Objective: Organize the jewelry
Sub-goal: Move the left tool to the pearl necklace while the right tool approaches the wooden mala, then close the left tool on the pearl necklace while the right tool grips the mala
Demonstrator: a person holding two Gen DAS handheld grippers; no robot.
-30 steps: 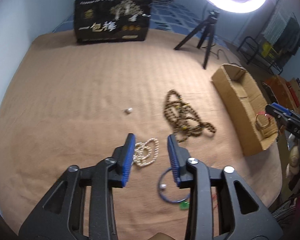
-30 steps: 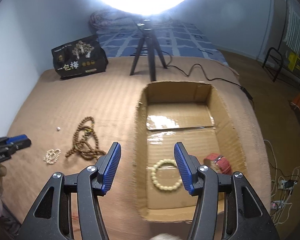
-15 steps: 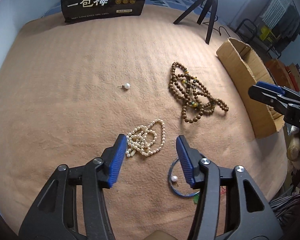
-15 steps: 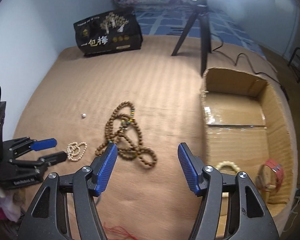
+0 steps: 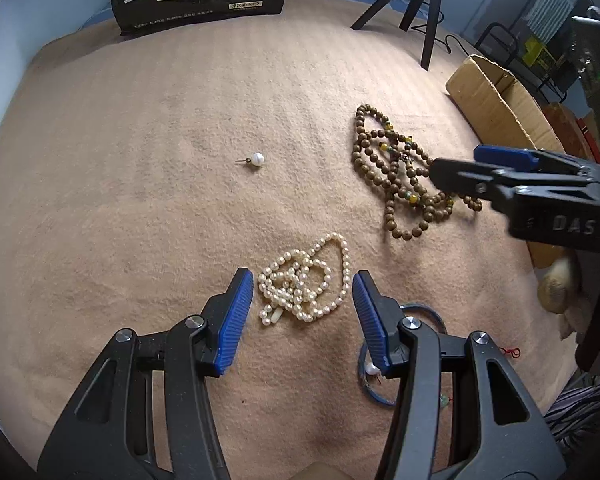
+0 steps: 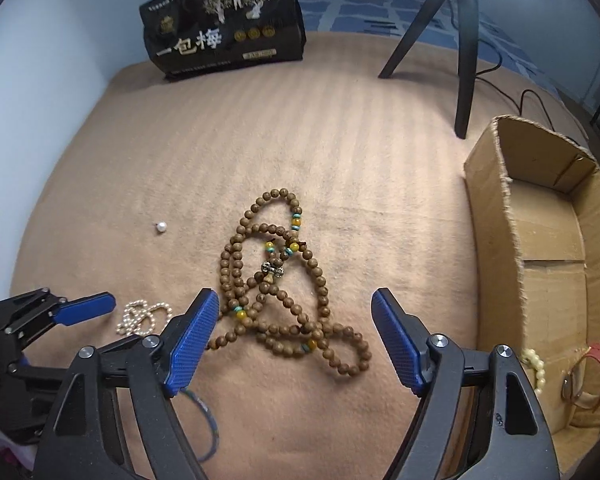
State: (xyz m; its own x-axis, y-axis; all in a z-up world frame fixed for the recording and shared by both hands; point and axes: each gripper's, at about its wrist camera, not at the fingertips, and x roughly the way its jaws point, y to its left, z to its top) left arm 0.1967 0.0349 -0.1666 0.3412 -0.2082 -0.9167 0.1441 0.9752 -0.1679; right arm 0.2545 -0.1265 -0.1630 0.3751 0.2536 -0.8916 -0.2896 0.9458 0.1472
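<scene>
Pearls in a tangled heap, the pearl necklace point(image 5: 304, 284) lies on the tan blanket point(image 5: 140, 200) directly between the blue pads of the left gripper point(image 5: 302, 300), whose jaws stand apart on either side of it without touching a bead; that straddle looks like the set-up for a pinch across the thickest part of the pile, where several loops can be caught at once. The right gripper point(image 6: 296, 332) is set over the wooden bead necklace point(image 6: 284, 280), and its jaws have just been opening wider, with the strand's lower loops lying between them but not clamped (a wide spread suits a strand that sprawls this far). Each tool has taken the piece nearest its own side, which keeps the two from crossing. The cardboard box point(image 6: 496, 216) sits at the right edge of the blanket, open-topped, already holding a pale bead bracelet point(image 6: 536, 364) and a red-strapped watch point(image 6: 592, 372), so it reads as the collecting place. A single pearl earring point(image 5: 257, 159) lies well apart from both necklaces, and a blue cord bracelet point(image 5: 428, 312) is partly hidden under the left gripper's right finger; both are left for later.
</scene>
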